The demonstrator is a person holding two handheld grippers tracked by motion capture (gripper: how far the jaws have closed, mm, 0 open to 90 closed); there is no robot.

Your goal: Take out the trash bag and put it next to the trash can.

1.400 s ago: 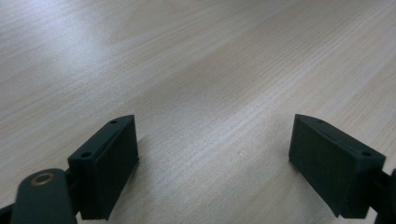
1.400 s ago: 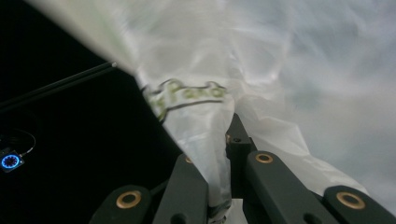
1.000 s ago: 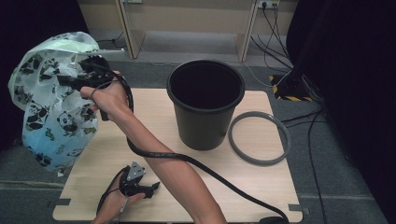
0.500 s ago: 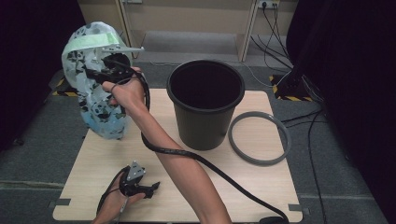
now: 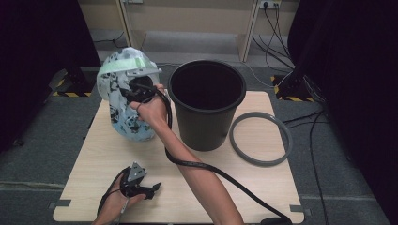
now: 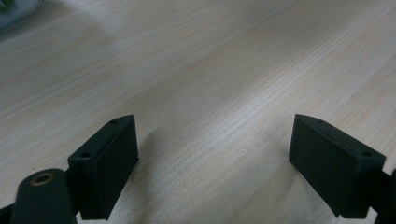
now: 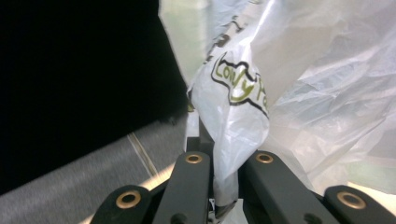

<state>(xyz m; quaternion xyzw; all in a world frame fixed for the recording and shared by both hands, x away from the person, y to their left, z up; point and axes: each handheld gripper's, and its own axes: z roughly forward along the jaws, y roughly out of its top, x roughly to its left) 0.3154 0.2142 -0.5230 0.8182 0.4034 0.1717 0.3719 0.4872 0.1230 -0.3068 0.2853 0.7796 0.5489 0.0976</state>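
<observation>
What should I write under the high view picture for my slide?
Right gripper holds a panda-print plastic bag beside a black bin; left gripper rests open on the wooden table.

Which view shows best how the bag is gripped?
The right gripper view: the right tongs are shut on a fold of the bag, close up. The high view shows the whole bag beside the bin, but the hand hides the grip. The left gripper view catches just a blurred corner of it.
</observation>
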